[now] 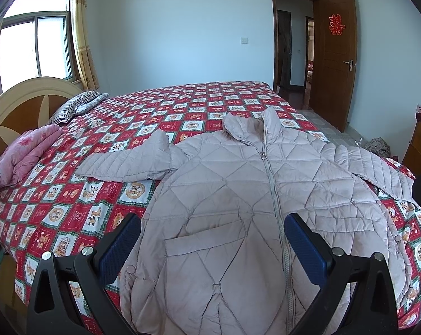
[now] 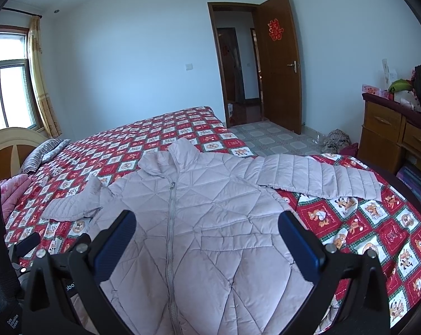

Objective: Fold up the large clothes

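A pale pink quilted jacket [image 1: 238,189] lies flat and zipped, front up, on the bed, collar away from me and both sleeves spread out. It also shows in the right wrist view [image 2: 199,209]. My left gripper [image 1: 212,220] is open and empty, hovering above the jacket's lower left front. My right gripper [image 2: 206,219] is open and empty, hovering above the jacket's lower right front. The left sleeve [image 1: 126,162] bends toward the body; the right sleeve [image 2: 322,178] stretches out to the right.
The bed has a red checked cartoon quilt [image 1: 71,203]. A folded pink blanket [image 1: 23,153] and a striped pillow [image 1: 71,106] lie by the headboard at left. A wooden dresser [image 2: 392,134] stands at right. An open door [image 2: 280,64] is beyond the bed.
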